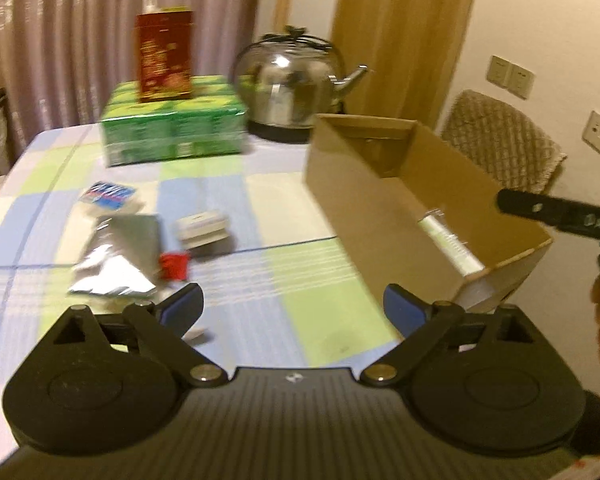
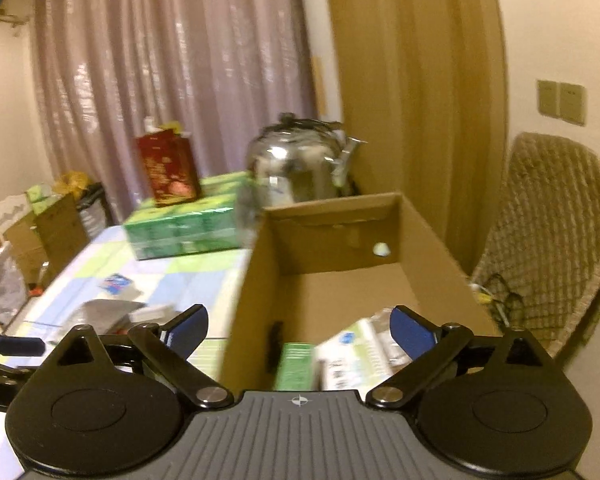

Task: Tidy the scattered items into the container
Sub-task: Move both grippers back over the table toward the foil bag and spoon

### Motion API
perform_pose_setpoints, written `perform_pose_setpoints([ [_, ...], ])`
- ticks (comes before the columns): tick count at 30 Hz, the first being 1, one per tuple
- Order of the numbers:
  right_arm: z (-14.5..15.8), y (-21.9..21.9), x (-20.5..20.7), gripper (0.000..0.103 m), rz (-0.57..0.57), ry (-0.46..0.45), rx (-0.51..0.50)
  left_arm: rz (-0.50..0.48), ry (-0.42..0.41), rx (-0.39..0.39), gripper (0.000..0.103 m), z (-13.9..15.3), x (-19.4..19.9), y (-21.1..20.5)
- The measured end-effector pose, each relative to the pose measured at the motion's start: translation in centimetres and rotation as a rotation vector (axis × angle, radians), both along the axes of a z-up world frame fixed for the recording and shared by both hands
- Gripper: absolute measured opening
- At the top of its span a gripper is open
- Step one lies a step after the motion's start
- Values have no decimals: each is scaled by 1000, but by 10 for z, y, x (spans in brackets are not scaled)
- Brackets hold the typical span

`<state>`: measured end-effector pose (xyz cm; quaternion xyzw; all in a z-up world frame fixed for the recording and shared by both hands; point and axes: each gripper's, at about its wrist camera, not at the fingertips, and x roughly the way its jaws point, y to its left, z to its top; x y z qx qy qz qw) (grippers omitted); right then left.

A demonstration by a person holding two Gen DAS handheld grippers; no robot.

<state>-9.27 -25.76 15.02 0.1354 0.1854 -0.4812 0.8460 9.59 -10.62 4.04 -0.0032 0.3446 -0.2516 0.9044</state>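
Cardboard box (image 2: 332,248) on table's right side holds a white packet (image 2: 356,356) and green box (image 2: 294,366). Silver pouch (image 1: 116,256) and red item (image 1: 175,265) lie left of it. Left gripper (image 1: 293,308), right gripper (image 2: 300,330): jaws wide, empty.

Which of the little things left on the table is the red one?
The small crumpled red thing, lying beside the silver foil pouch. The others are silver, whitish or blue-and-white.

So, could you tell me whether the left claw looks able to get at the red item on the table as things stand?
Probably yes: the left claw is open and empty, and the red item lies uncovered just ahead, beside the silver pouch.
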Motion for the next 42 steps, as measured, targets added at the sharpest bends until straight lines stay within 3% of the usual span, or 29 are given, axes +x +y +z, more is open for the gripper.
perform_pose_setpoints([
  [9, -2, 45, 52, 99, 145, 1, 5, 163, 2, 46, 98, -4, -25, 88],
  [19, -18, 65, 109, 101, 277, 94, 66, 234, 18, 73, 99, -13, -39, 146],
  [34, -67, 47, 178, 101, 467, 304, 106, 148, 52, 119, 100, -43, -16, 160],
  [42, -100, 20, 200, 101, 540, 312, 174, 142, 72, 130, 100, -62, 5, 158],
])
